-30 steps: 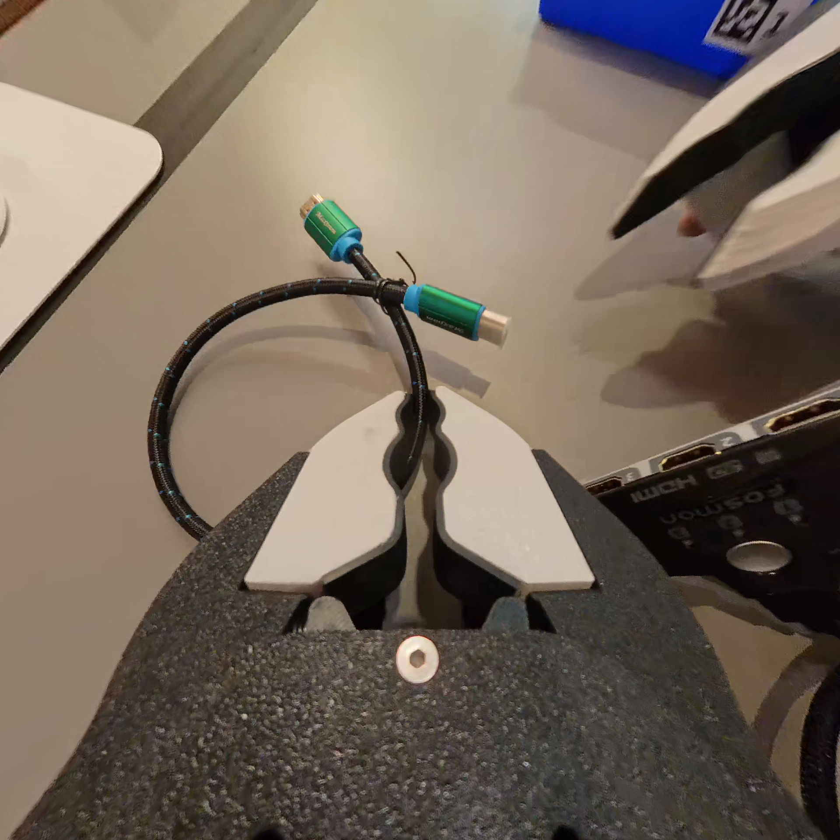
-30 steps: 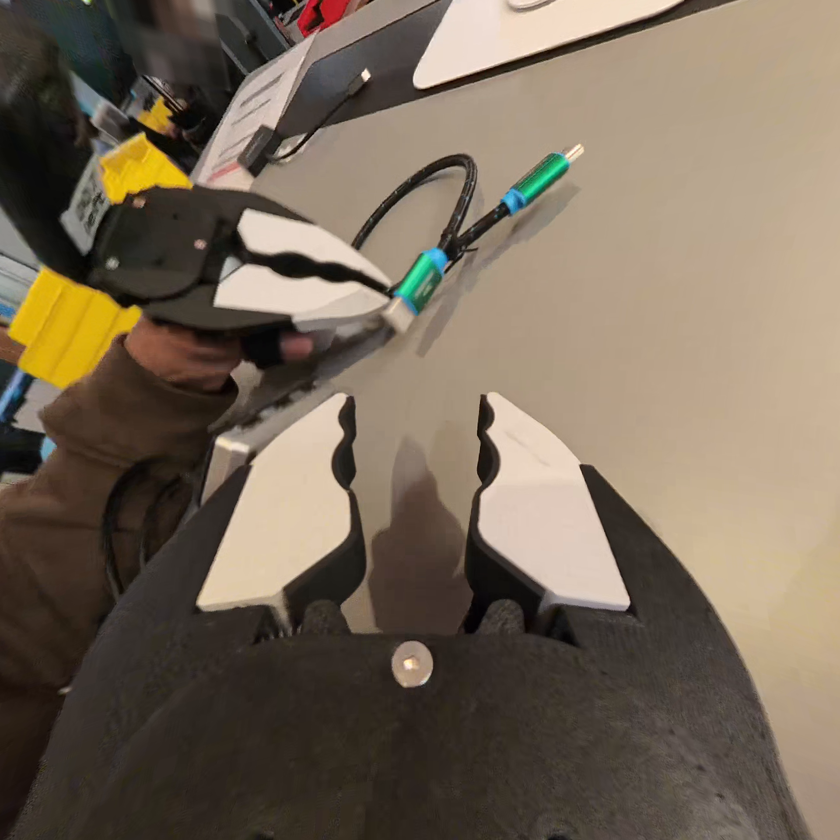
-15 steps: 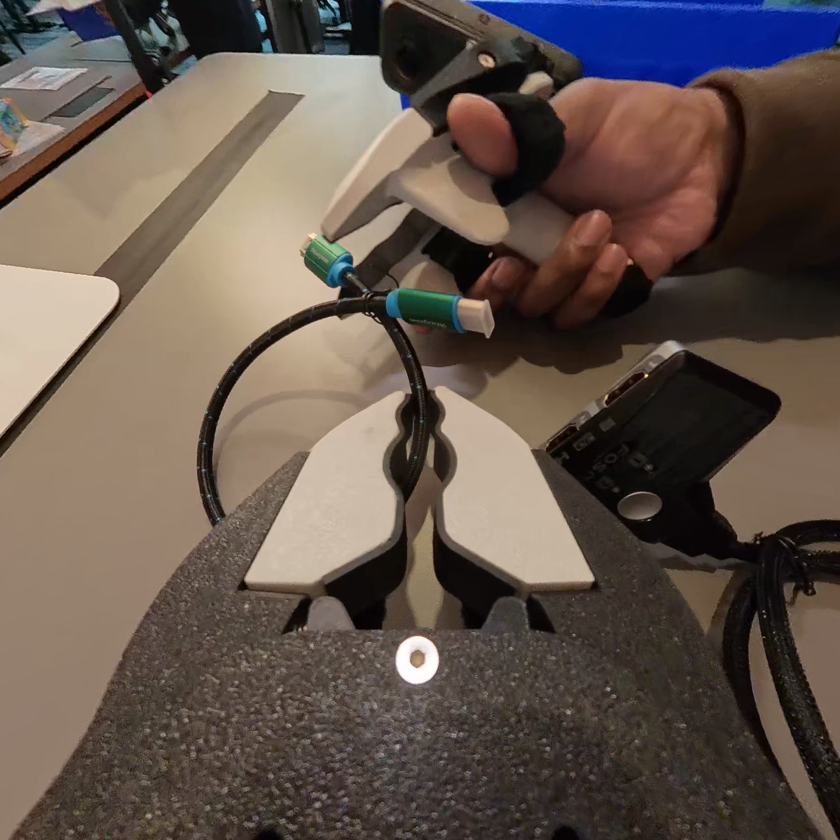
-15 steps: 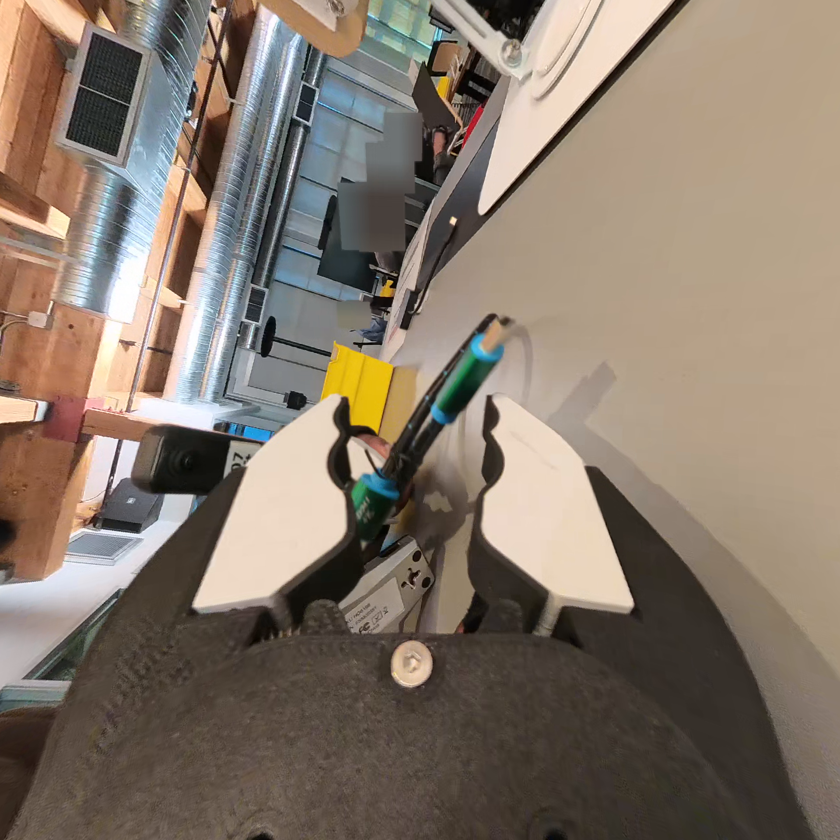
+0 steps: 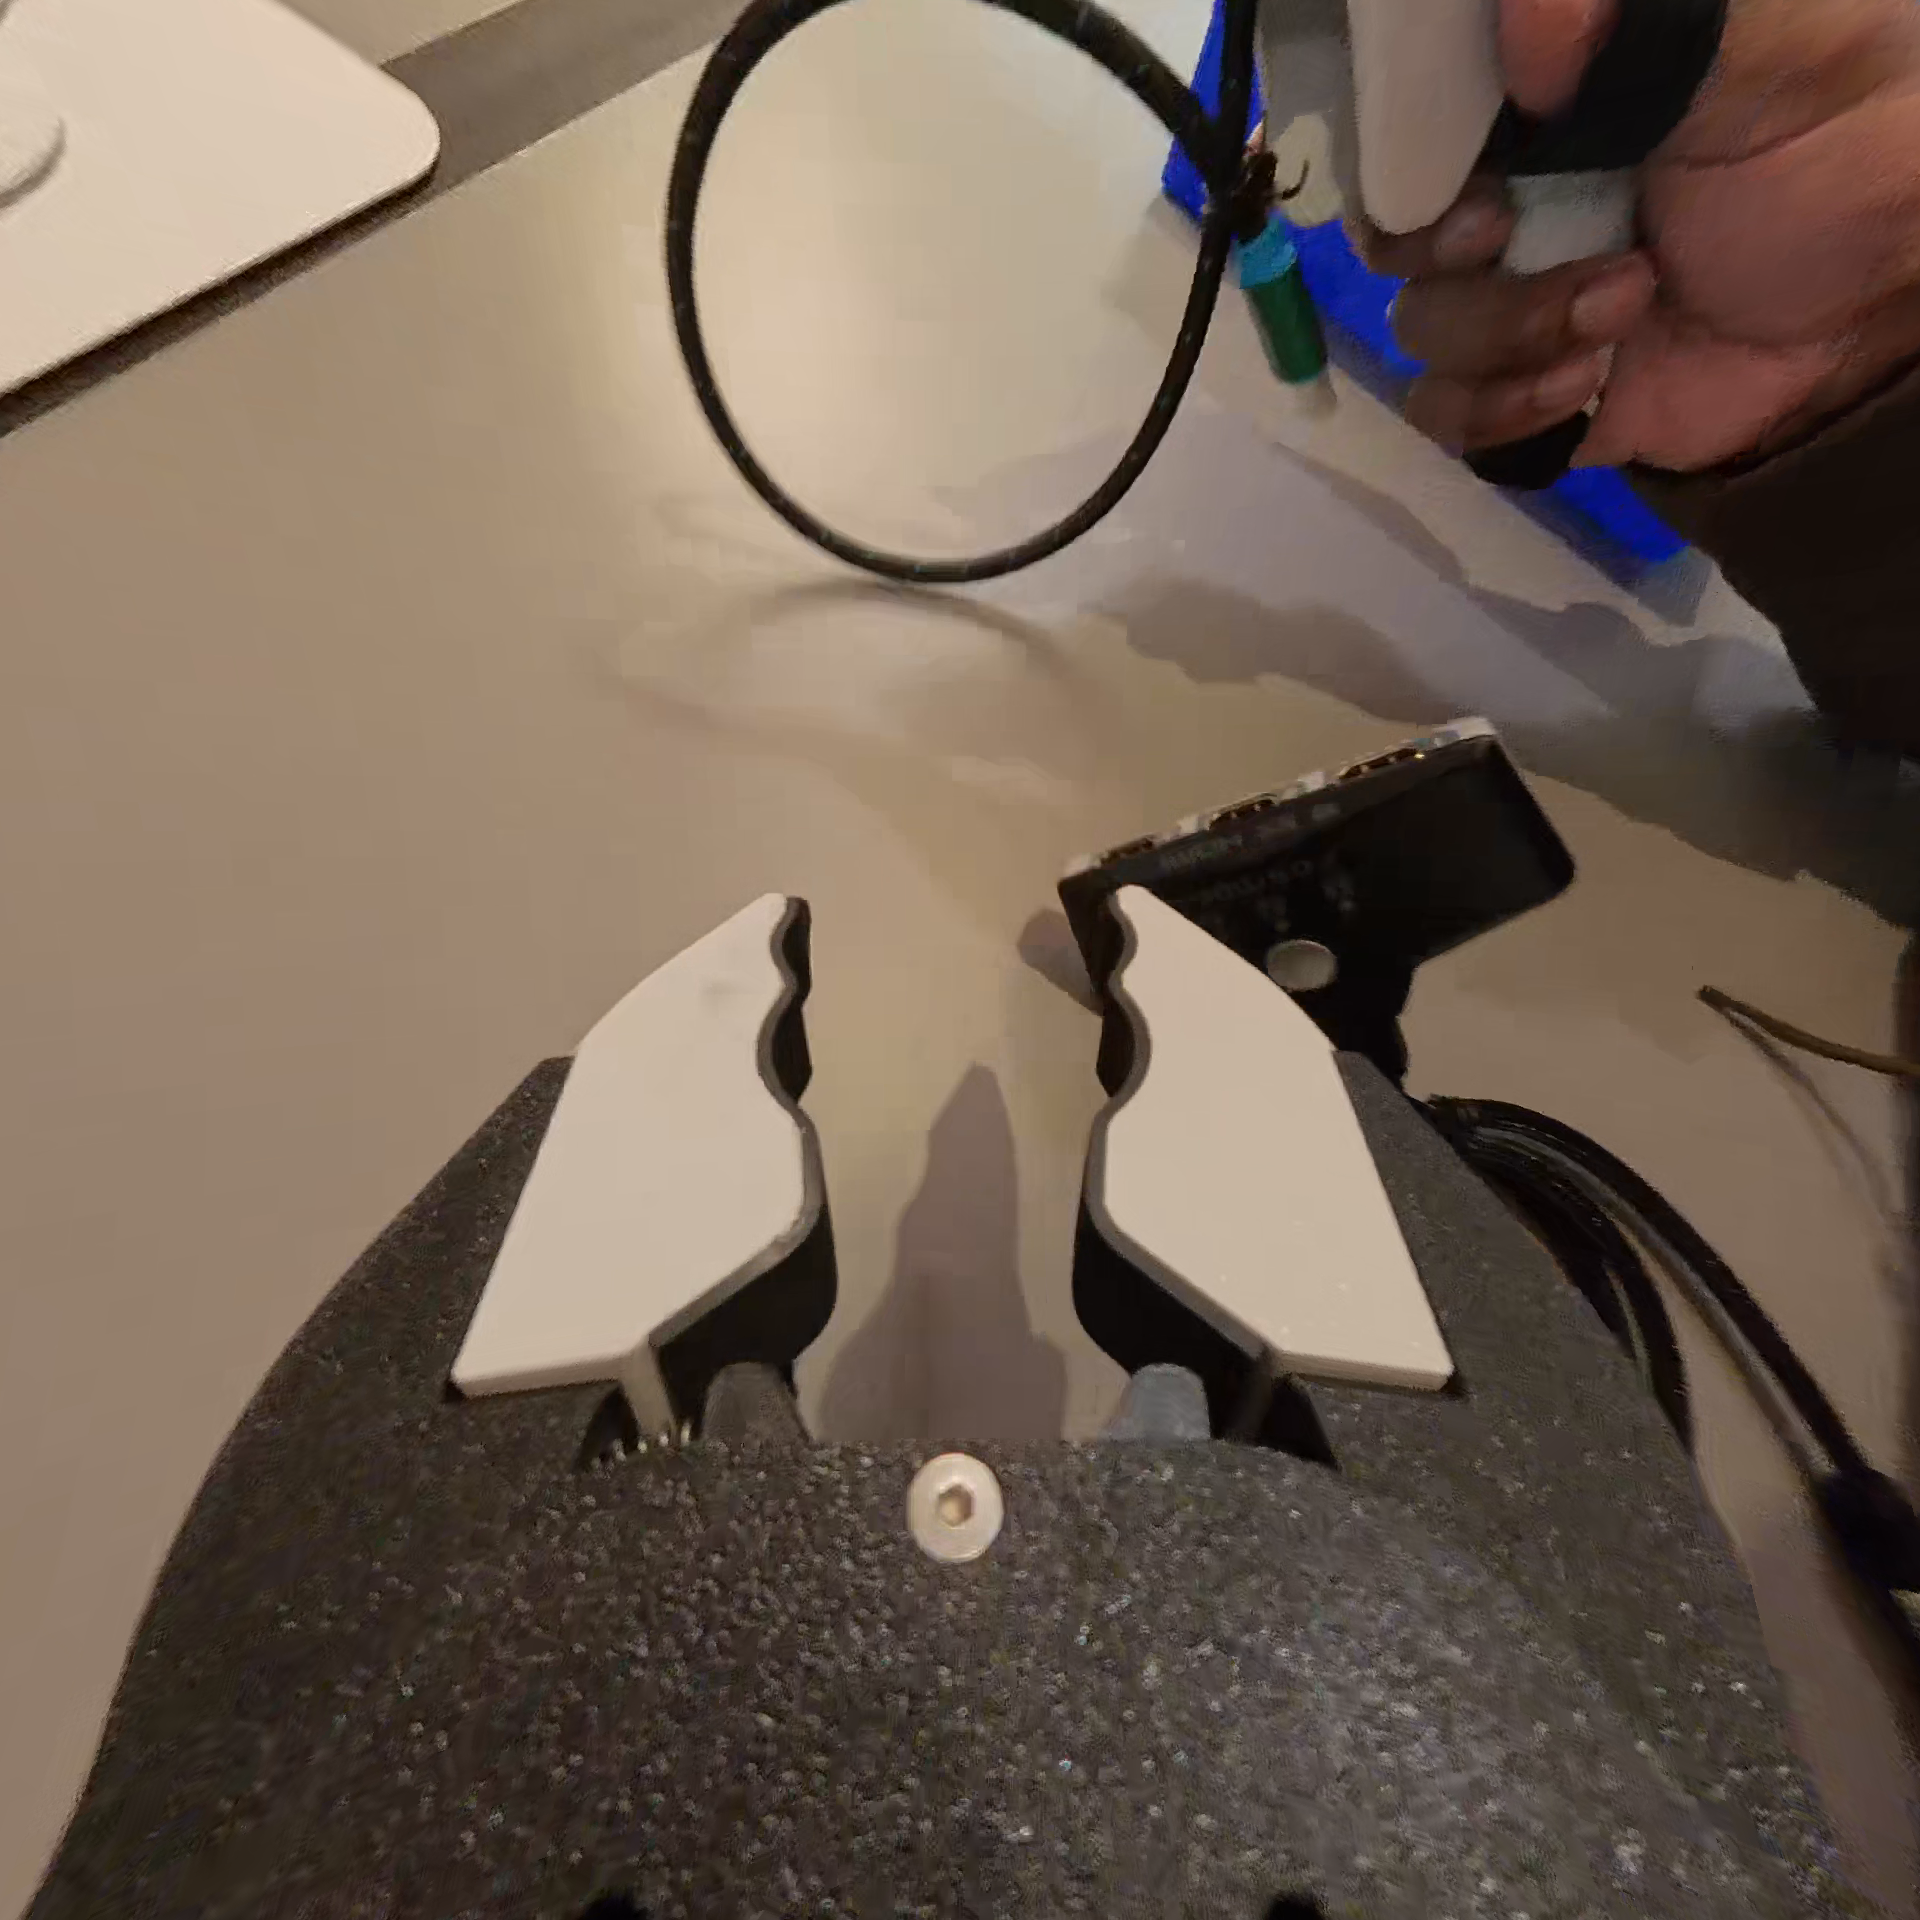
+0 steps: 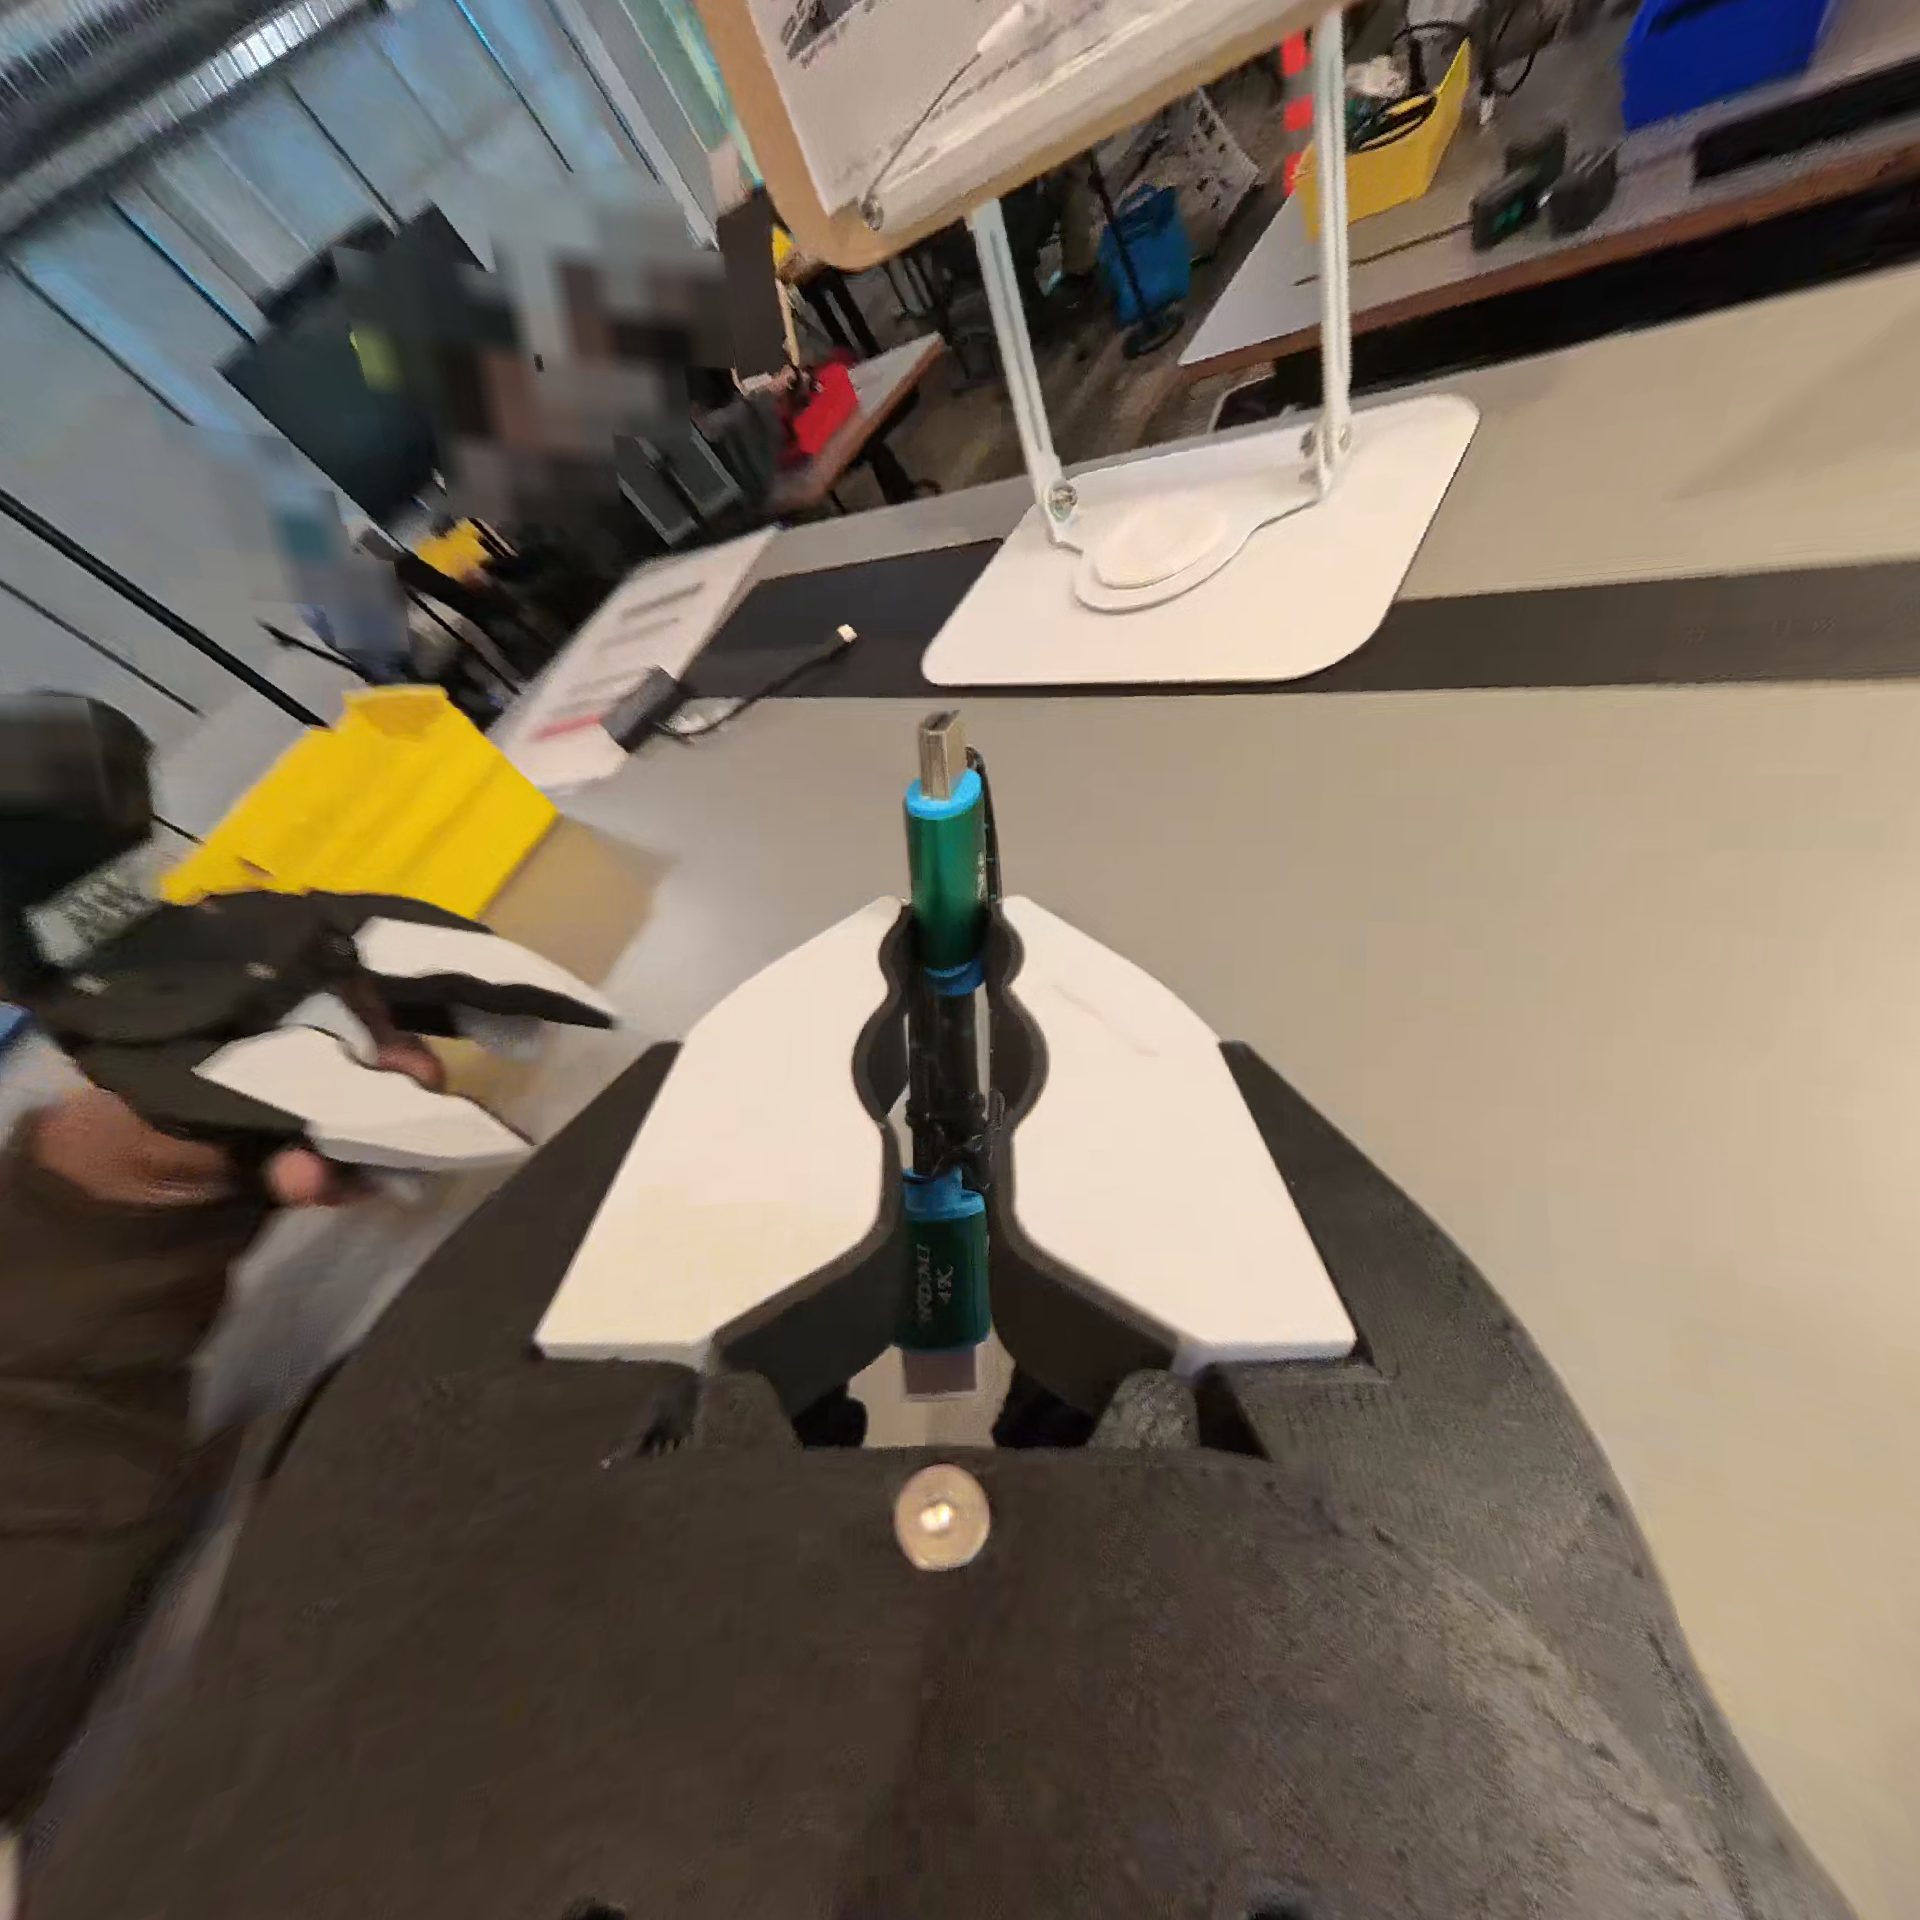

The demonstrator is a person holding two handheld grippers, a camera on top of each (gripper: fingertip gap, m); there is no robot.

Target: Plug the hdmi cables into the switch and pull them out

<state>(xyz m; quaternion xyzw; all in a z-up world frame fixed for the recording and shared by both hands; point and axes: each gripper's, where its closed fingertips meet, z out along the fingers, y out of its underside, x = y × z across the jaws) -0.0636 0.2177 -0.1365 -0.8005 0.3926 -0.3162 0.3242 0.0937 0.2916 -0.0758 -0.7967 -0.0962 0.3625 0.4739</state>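
Two claws | left claw (image 5: 956,925) spread, low | right claw (image 6: 943,914) pinching cable (image 6: 940,883) aloft

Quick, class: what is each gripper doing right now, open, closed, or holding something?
Left gripper: jaws open, nothing between them, beside the black switch box.
Right gripper: jaws closed on the black cable's green connectors.

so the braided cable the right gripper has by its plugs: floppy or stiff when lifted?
Probably semi-stiff: the braided cable keeps a round loop hanging from the right gripper rather than drooping. Likely light; a grasp at the green plugs alone carries it. The tie probably stops the loop springing open.
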